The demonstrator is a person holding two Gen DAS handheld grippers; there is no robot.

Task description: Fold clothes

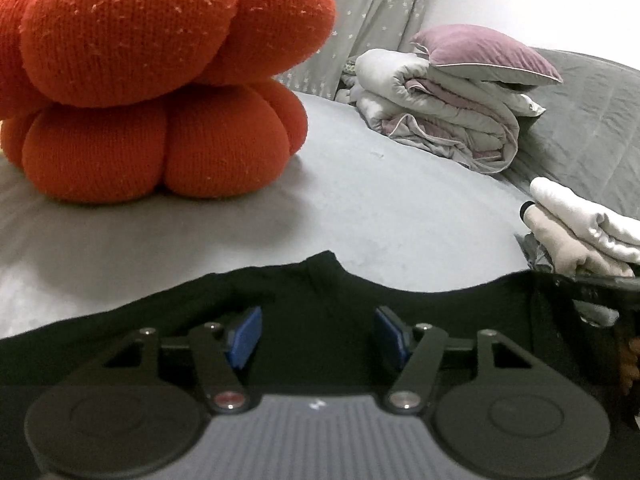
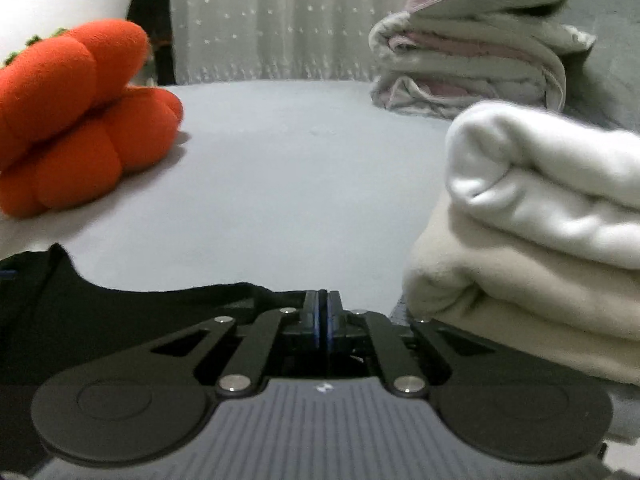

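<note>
We've got a black garment point(image 1: 320, 312) spread flat at the near edge of the grey bed point(image 1: 360, 208). Our left gripper point(image 1: 318, 334) hangs over it, blue pads point(image 1: 244, 336) apart, not pinching anything. Our right gripper point(image 2: 322, 320) is clamped tight at the garment's edge; can't tell if fabric's actually caught. A folded white and cream stack point(image 2: 540, 232) sits just right, orange pumpkin cushions point(image 1: 160, 72) farther back.
</note>
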